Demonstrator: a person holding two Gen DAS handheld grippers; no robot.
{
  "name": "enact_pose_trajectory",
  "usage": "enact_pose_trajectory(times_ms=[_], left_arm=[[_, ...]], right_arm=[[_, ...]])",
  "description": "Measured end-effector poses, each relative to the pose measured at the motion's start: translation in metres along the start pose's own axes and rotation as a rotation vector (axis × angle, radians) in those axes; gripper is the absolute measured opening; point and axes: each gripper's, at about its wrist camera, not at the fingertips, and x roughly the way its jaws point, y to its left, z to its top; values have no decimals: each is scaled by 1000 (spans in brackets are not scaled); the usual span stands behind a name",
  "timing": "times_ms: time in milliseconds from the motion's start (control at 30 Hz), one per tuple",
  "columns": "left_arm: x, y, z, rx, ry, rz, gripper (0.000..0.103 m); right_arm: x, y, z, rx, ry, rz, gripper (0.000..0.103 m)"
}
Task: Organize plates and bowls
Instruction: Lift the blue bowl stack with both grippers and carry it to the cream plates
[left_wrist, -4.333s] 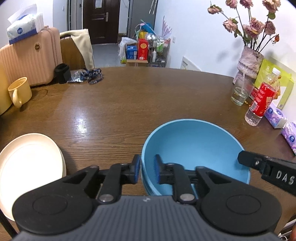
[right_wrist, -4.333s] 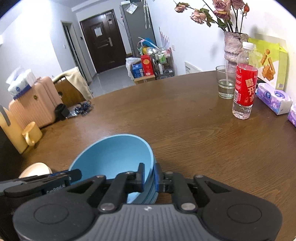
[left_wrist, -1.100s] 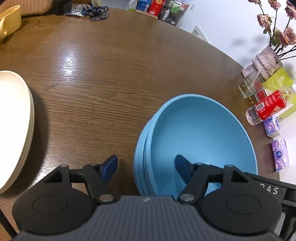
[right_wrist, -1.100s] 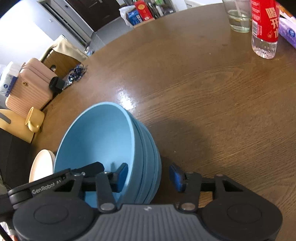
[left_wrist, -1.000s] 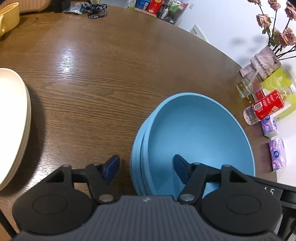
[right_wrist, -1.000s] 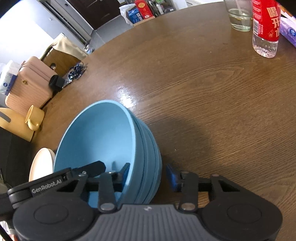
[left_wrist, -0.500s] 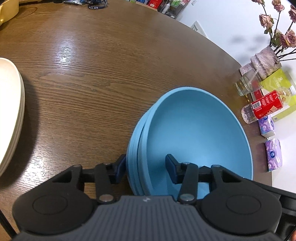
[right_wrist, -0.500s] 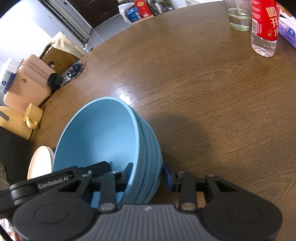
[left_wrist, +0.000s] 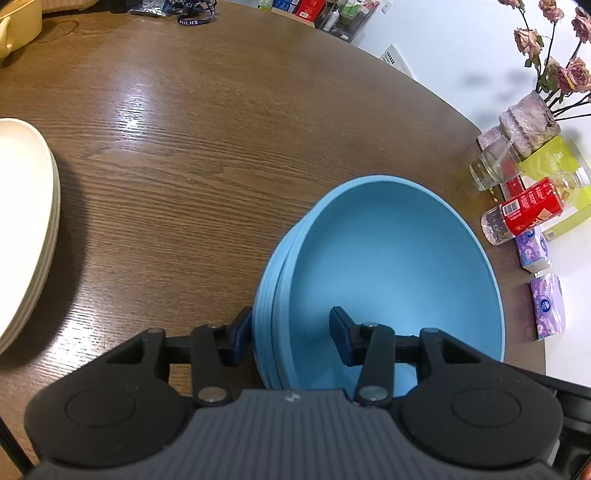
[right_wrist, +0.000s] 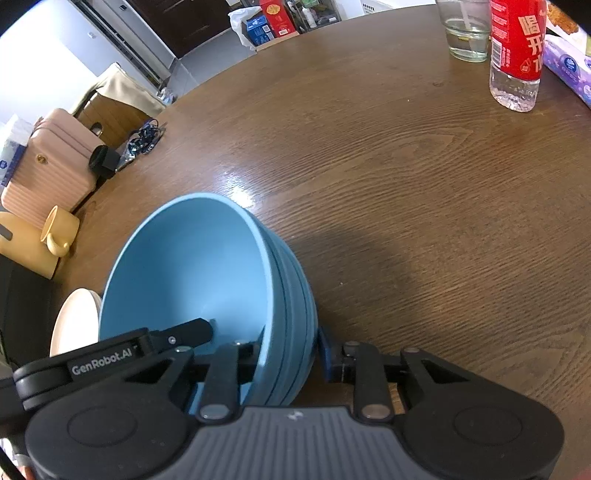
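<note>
Blue bowl stack (left_wrist: 388, 258): left tongs (left_wrist: 291, 334) clamp rim, right tongs (right_wrist: 291, 349) closing astride rim; cream plates (left_wrist: 26, 229) nearby.

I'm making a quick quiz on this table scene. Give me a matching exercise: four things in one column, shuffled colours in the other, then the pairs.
Things:
1. stacked bowls
2. stacked plates
3. mug
4. bottle label

Colours:
A. red
B. yellow
C. blue
D. cream

Pairs: 1-C, 2-D, 3-B, 4-A
</note>
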Motion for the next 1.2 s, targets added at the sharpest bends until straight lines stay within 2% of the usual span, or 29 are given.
enact_pose_trajectory(times_ms=[533, 1200], left_arm=[[-28, 1, -11, 4, -46, 2, 45], [-82, 25, -33, -15, -130, -1, 45]], right_arm=[[-22, 10, -11, -18, -26, 17, 23], [-53, 49, -40, -82, -64, 40, 23]])
